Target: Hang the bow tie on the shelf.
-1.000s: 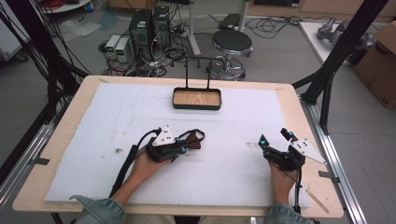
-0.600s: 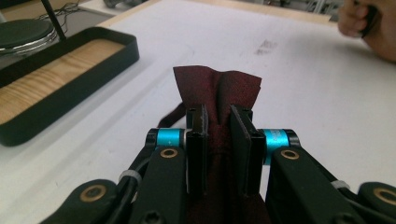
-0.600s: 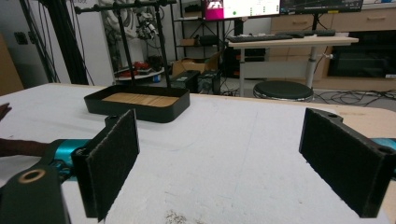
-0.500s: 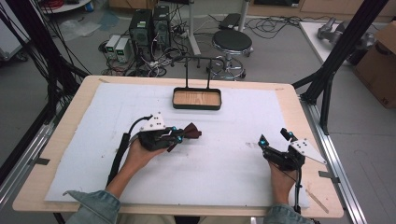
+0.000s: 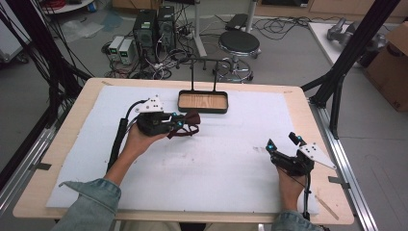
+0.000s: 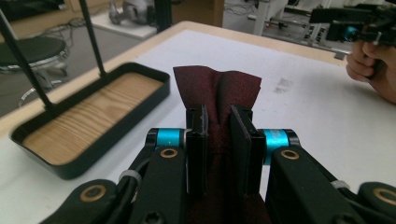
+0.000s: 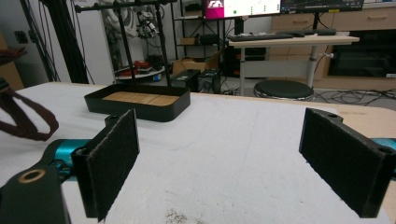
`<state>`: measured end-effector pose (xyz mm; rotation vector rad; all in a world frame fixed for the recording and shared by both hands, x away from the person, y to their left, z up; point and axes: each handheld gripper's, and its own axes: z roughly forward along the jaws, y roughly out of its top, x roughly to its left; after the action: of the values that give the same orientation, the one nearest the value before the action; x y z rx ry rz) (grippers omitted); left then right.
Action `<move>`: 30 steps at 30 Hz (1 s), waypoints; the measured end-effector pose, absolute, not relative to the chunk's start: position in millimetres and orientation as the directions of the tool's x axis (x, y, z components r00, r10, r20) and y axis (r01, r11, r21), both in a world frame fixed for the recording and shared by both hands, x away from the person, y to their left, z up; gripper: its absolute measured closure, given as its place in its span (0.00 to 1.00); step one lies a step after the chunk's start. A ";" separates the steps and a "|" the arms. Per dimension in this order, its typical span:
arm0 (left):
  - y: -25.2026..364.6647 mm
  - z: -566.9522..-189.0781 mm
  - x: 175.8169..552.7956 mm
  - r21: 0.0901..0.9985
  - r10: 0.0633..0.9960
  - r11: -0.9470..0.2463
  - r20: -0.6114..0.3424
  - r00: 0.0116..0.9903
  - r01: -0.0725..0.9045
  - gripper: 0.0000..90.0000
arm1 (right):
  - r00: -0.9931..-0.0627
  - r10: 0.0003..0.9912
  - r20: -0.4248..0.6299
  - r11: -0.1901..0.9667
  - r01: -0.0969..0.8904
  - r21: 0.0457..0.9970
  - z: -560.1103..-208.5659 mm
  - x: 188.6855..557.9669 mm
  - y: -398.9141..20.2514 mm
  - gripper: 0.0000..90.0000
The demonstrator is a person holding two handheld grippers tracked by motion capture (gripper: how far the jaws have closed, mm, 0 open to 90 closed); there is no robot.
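A wooden table (image 5: pixel 298 96) carries a white mat (image 5: pixel 216 163) over most of its top. At the far edge of the mat stands a black tray (image 5: pixel 202 110) with a wood-grain floor; two thin posts rise from it to a black crossbar (image 5: pixel 204 60). The left gripper (image 5: pixel 179 124), held in the left hand (image 5: pixel 137 142), sits just left of and nearer than the tray, its jaws closed on a dark red cloth (image 5: pixel 188 124) that hangs off them. The right gripper (image 5: pixel 284 144), held in the right hand (image 5: pixel 290 180), lies near the mat's right edge, jaws spread apart. Denim sleeves (image 5: pixel 89 204) enter from below. Beyond the table: a stool (image 5: pixel 239 43) and computer boxes (image 5: pixel 154 26) on the floor.
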<state>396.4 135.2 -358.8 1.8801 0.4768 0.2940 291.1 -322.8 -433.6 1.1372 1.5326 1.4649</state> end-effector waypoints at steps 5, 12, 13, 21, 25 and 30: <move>138.8 -346.5 410.5 0.942 0.473 -0.288 -0.018 0.881 0.174 0.85 | -0.352 0.933 0.079 -0.039 0.118 0.992 -433.7 291.1 -322.4 0.13; 144.8 -338.2 430.5 0.948 0.482 -0.268 -0.024 0.876 0.174 0.85 | -0.351 0.933 0.078 -0.038 0.119 0.992 -433.8 291.2 -322.9 0.13; 145.3 -337.6 433.1 0.948 0.481 -0.266 -0.025 0.877 0.173 0.85 | -0.351 0.933 0.081 -0.040 0.122 0.992 -433.8 291.1 -322.7 0.12; 147.1 -331.5 451.3 0.951 0.494 -0.253 -0.029 0.869 0.176 0.85 | -0.354 0.932 0.080 -0.040 0.121 0.992 -433.9 291.4 -322.6 0.12; 148.6 -325.4 458.5 0.951 0.504 -0.253 -0.026 0.863 0.177 0.85 | -0.354 0.931 0.083 -0.041 0.124 0.991 -434.0 291.7 -322.8 0.12; 150.7 -313.6 468.9 0.953 0.518 -0.244 -0.027 0.855 0.178 0.85 | -0.354 0.932 0.083 -0.041 0.124 0.991 -434.0 291.7 -322.9 0.13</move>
<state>468.9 150.7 -313.6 1.8162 0.5270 0.3478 291.7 -322.9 -434.0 1.1464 1.5363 1.4699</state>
